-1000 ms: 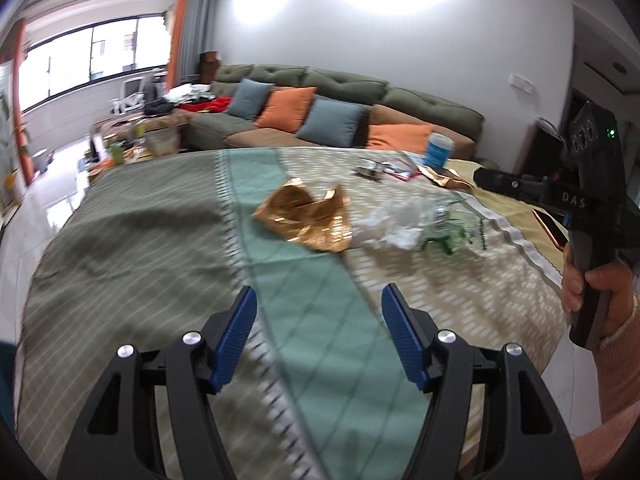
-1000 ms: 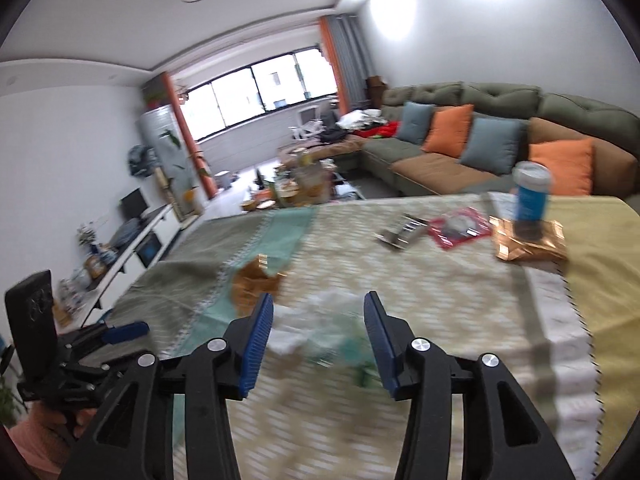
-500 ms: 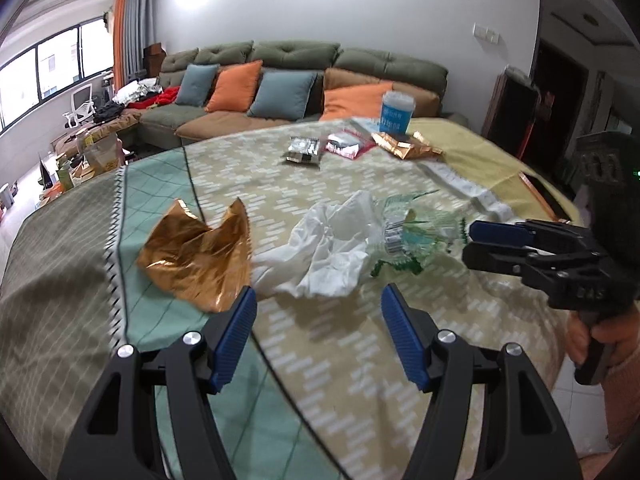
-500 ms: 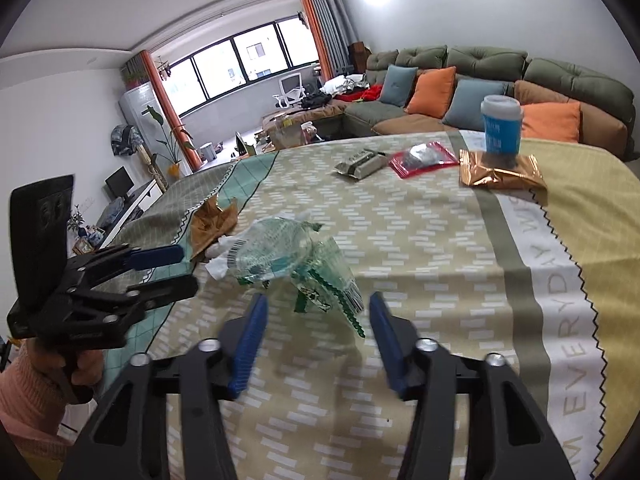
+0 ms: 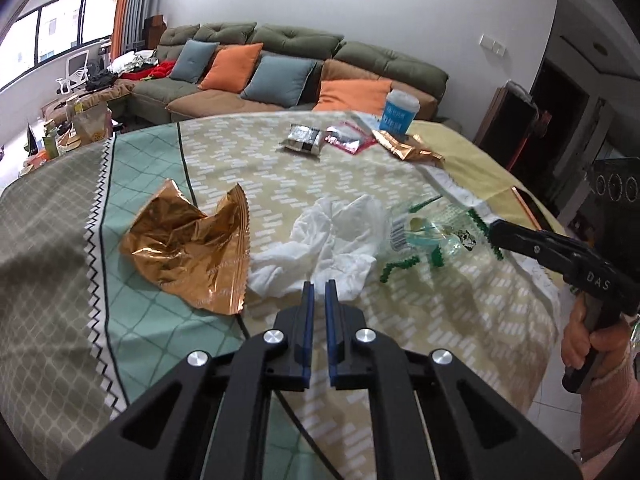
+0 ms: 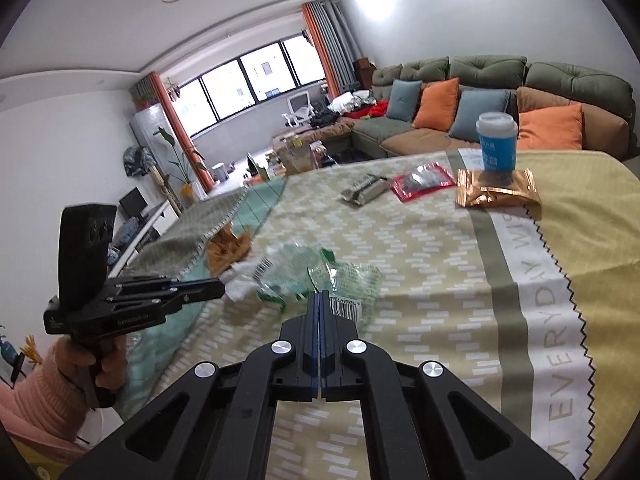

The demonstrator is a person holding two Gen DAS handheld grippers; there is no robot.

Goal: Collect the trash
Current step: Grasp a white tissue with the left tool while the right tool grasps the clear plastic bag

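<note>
My left hand-held gripper [image 5: 319, 282] is clenched at the tissue's [image 5: 328, 236] near edge; my right hand-held gripper [image 6: 319, 295] is clenched on the clear wrapper [image 6: 320, 276] on the worktop [image 6: 440, 280], beside the foil bag [image 5: 188, 240].

"DAS" on right gripper [image 5: 494, 229] body. Tablecloth [image 6: 560, 320] white band reads "EVERYDAY", partly cut off. Barcode on clear wrapper [image 6: 344, 280], digits too small. Blue cup [image 6: 497, 148] label unreadable
</note>
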